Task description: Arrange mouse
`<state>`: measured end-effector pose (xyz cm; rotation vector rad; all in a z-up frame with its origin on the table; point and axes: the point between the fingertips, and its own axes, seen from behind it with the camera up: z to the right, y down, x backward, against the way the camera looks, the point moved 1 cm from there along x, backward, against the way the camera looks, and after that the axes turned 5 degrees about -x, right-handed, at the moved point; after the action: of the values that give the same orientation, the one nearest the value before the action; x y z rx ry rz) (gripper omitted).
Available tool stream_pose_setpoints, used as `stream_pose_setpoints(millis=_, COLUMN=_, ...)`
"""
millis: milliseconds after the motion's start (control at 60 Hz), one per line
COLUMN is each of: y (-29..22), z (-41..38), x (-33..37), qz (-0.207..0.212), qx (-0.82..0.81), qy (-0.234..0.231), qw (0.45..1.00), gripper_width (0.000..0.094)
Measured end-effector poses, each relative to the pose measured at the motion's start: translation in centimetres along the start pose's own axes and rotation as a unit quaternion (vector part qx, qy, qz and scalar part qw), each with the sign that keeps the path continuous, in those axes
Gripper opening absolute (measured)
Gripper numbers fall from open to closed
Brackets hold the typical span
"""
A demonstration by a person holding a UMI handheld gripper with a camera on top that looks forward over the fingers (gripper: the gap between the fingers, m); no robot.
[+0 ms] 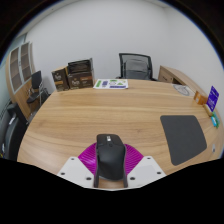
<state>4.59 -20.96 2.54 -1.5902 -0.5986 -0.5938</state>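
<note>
A black computer mouse (110, 158) sits between my gripper's (111, 172) two fingers, its sides pressed by the magenta pads (88, 160). The gripper is shut on it and holds it above the near part of the wooden table (90, 115). A dark grey mouse mat (183, 138) lies on the table ahead and to the right of the fingers, apart from the mouse. The mouse's underside and the fingertips are hidden behind its body.
Papers (111, 84) lie at the table's far edge, and a purple-and-white box (213, 97) stands at the far right. Office chairs (135, 66) stand beyond the table and at its left, with shelving (76, 74) against the back wall.
</note>
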Motion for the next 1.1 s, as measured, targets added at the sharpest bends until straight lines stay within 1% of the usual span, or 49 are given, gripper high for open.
stream_pose_setpoints(millis=50, y=-1.3, z=0.3, x=1.1, qz=0.005, qx=0.006, qy=-0.002, qw=1.0, gripper_width=0.0323)
stream_pose_setpoints(millis=200, y=-7.7, z=4.6, x=4.0, qz=0.047, qx=-0.007, qy=0.011, qw=0.999, gripper_width=0.0323)
stream_pose_setpoints(millis=267, y=-10.7, z=8.1, x=4.9, qz=0.069, qx=-0.015, qy=0.028, qw=0.997, gripper_width=0.0324)
stream_pose_setpoints(millis=350, y=-13.3, z=13.5, x=5.4, qz=0.088, qx=-0.023, qy=0.061, qw=0.994, gripper_width=0.0323)
stream_pose_setpoints(millis=433, y=-14.2, z=19.1, x=5.2, qz=0.09, qx=-0.036, qy=0.091, qw=0.991, gripper_width=0.0322)
stream_pose_setpoints(millis=533, y=-13.4, z=25.1, x=4.2, qz=0.078, qx=-0.052, qy=0.113, qw=0.989, gripper_width=0.0321)
stream_pose_setpoints(millis=683, y=-9.8, z=30.0, x=1.2, qz=0.048, qx=-0.055, qy=0.121, qw=0.99, gripper_width=0.0323)
stream_pose_setpoints(millis=850, y=-5.3, z=31.7, x=-1.4, qz=0.012, qx=-0.067, qy=0.109, qw=0.992, gripper_width=0.0328)
stream_pose_setpoints(millis=1000, y=-2.9, z=32.1, x=-2.6, qz=-0.01, qx=-0.075, qy=0.111, qw=0.991, gripper_width=0.0336)
stream_pose_setpoints(millis=1050, y=-2.9, z=32.2, x=-2.7, qz=-0.006, qx=-0.073, qy=0.11, qw=0.991, gripper_width=0.0347)
stream_pose_setpoints(millis=1083, y=-2.8, z=32.2, x=-2.6, qz=-0.006, qx=-0.07, qy=0.111, qw=0.991, gripper_width=0.0371)
stream_pose_setpoints(millis=1100, y=-2.8, z=32.2, x=-2.6, qz=-0.005, qx=-0.069, qy=0.113, qw=0.991, gripper_width=0.0399)
